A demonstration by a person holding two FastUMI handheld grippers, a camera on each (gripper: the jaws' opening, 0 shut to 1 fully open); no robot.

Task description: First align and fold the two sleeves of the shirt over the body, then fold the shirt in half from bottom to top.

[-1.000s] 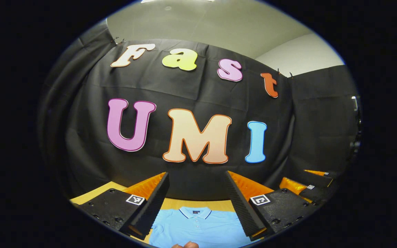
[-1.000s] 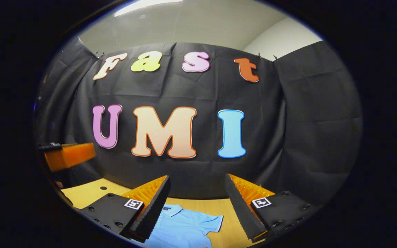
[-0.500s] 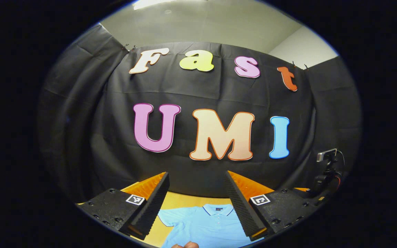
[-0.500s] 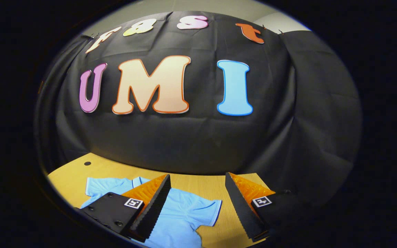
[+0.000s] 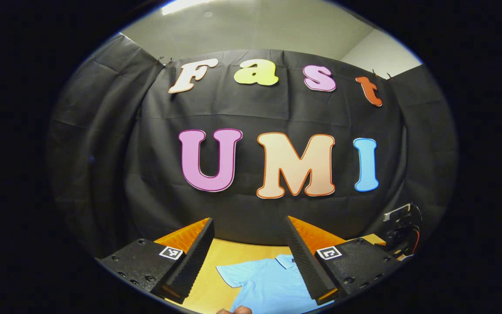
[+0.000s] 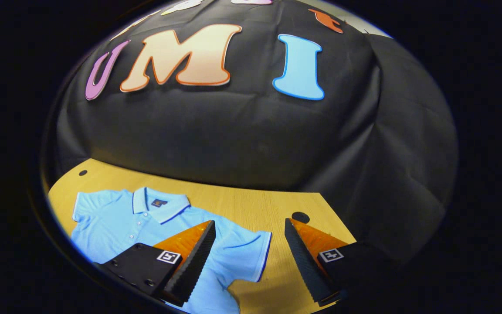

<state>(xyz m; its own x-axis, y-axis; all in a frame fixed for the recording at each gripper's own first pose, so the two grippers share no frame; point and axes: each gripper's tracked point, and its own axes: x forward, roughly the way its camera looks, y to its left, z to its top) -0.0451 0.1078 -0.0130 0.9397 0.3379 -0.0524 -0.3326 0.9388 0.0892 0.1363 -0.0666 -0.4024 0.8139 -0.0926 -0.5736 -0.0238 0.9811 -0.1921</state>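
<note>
lying flat on the table (image 6: 251, 205), shirt (image 6: 120, 222) under open right tool (image 6: 251, 261).

The right tool (image 6: 247, 261) now tips downward, so far more of the light-blue short-sleeved polo shirt (image 6: 120, 218) and the pale wooden bench (image 6: 251, 205) comes into its view than a second ago. The left tool (image 5: 247, 261) swings leftward: the shirt (image 5: 268, 283) slides from centre toward its right finger.
</note>
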